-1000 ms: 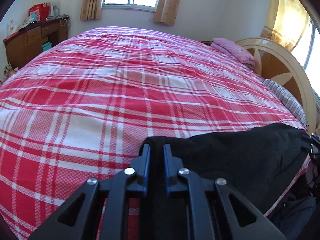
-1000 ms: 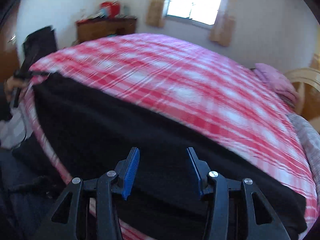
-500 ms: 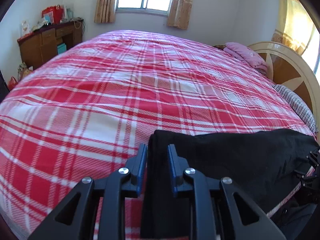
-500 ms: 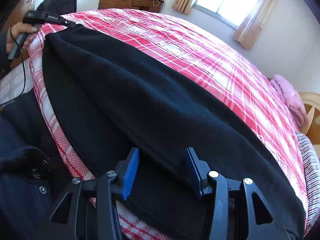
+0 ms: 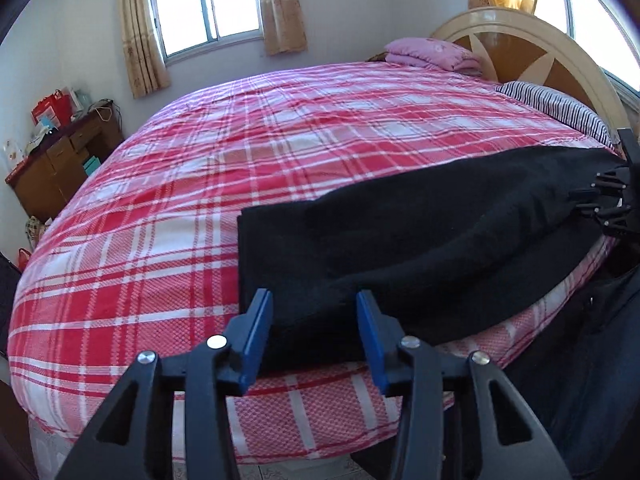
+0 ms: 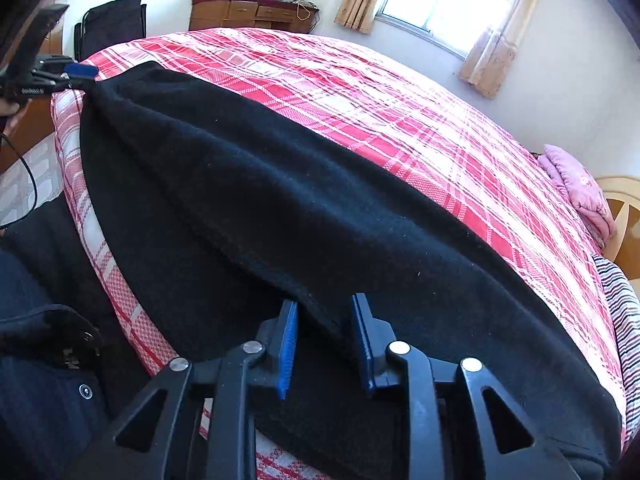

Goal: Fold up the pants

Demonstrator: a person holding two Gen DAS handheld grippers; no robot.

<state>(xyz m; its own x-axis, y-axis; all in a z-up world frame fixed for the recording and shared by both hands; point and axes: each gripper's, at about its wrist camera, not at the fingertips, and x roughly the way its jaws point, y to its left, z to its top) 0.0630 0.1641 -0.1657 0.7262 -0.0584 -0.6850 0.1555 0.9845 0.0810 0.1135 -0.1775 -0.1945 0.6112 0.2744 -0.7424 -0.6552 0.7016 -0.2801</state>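
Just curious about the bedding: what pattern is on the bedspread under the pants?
A red, pink and white plaid on the bedspread, clearest in the left wrist view.

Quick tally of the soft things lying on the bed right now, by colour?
Black: 1, the pants
Pink: 1, the folded blanket near the headboard
Striped: 1, the pillow
Total: 3
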